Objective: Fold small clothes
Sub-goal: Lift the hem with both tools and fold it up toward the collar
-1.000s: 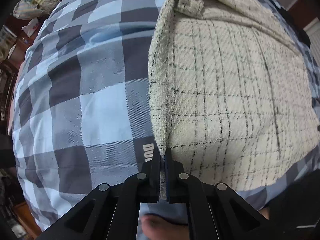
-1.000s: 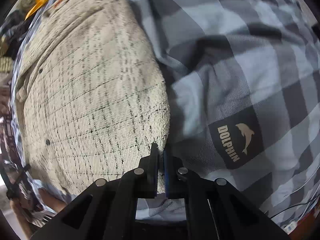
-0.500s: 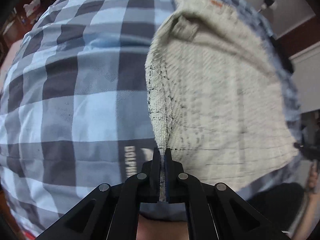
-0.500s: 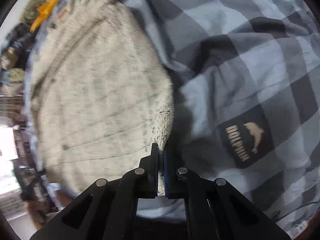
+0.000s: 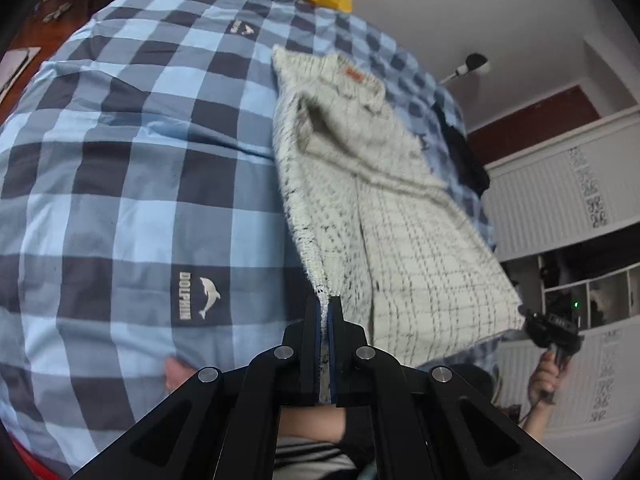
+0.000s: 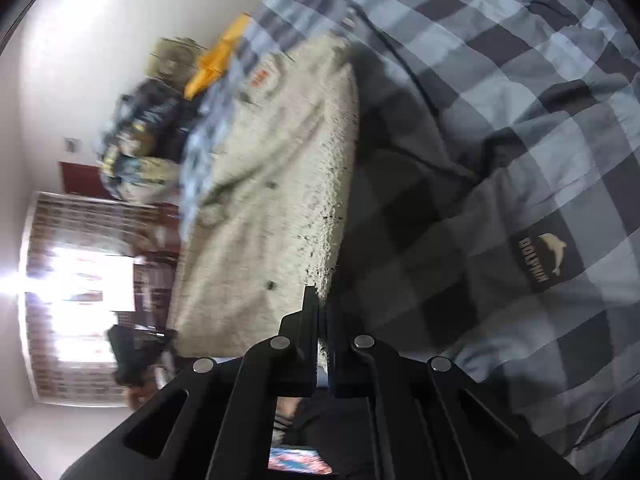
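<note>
Since a sec ago both tools had come up off the bed and tipped, taking the near hem of the garment with them: earlier it lay flat on the checked duvet, now its near end hung lifted w/ the room wall and ceiling in view behind. The left tool [image 5: 324,304] was clenched on one hem corner of the cream knit top [image 5: 400,240], cloth visibly pinched between the blue pads; the right tool [image 6: 322,300] was likewise clamped on the other hem corner, a sliver of fabric showing in the slot. In the left wrist view the right tool showed at the garment's far corner, held by a hand [image 5: 546,376]. The top's collar end w/ its orange label [image 5: 354,77] lay on the duvet [image 5: 120,200] toward the far side of the bed, so the garment was stretched between that resting end and the two raised corners. Step in hand, prob.: bottom-to-top fold, hem being carried toward the collar. Next move would call for both tools travelling fwd together at matched height, keeping the hem taut and level, then lowering it onto the collar end before letting go. Risk: uneven travel could skew the fold; the right view was blurred, so edge alignment there was hard to judge.
</note>
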`<state>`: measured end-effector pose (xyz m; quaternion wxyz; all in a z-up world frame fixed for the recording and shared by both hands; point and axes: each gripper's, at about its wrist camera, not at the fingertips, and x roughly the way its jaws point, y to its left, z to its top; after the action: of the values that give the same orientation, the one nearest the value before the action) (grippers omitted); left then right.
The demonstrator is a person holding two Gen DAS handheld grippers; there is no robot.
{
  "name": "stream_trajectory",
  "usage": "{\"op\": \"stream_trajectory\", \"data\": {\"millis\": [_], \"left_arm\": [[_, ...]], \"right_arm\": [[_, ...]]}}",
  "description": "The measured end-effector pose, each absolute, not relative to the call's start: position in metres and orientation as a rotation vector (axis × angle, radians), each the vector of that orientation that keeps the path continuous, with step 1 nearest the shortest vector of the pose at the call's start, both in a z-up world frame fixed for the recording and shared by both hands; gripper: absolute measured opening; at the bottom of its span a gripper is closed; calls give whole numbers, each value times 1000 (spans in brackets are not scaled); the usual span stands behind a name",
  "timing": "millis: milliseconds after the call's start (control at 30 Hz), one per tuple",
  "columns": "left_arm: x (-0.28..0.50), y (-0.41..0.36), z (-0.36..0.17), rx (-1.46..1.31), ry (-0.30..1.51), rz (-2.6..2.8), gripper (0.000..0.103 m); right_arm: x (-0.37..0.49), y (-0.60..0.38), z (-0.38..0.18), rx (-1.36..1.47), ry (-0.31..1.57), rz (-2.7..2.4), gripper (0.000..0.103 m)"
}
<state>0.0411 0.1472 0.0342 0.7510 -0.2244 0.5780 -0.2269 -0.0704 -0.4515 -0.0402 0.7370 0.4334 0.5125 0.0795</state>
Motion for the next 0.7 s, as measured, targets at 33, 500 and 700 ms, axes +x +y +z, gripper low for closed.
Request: {"op": "stream_trajectory", "data": {"millis": [33, 500, 700], "left_arm": [[33, 151, 41, -503, 1248, -490, 2], [-23, 150, 33, -467, 1246, -476, 2], [-17, 156, 32, -494, 1242, -477, 2]], "right_arm": [[-75, -451, -36, 951, 1111, 177, 0], [-116, -430, 18, 634, 1110, 23, 0], [-42, -429, -108, 702, 1449, -54, 71]]}}
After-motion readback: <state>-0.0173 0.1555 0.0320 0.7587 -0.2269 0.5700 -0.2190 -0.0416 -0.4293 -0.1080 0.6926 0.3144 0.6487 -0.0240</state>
